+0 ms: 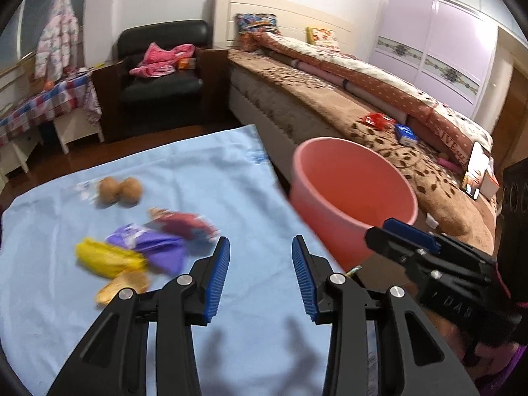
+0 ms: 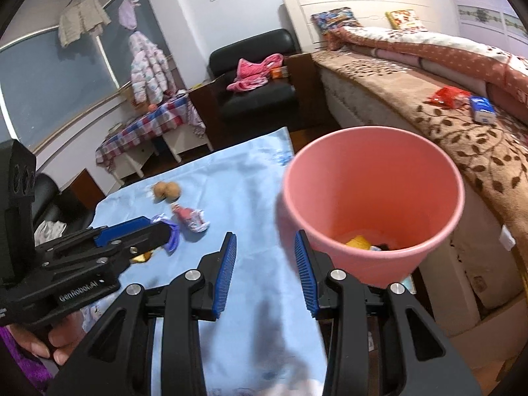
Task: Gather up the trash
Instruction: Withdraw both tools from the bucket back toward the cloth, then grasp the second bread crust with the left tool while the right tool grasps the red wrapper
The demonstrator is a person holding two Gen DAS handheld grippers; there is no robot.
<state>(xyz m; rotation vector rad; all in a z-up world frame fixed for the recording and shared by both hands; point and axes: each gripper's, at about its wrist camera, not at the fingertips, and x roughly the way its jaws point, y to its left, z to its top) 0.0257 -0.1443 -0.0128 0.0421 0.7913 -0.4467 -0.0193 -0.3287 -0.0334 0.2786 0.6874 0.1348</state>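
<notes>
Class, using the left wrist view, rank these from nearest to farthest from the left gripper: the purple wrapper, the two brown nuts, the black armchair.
1. Purple wrapper, just left of the left gripper on the blue cloth.
2. Brown nuts, farther up the cloth, left.
3. Black armchair, across the room.

both wrist views face forward, sharing blue cloth (image 1: 165, 171), bucket (image 2: 369, 178).
</notes>
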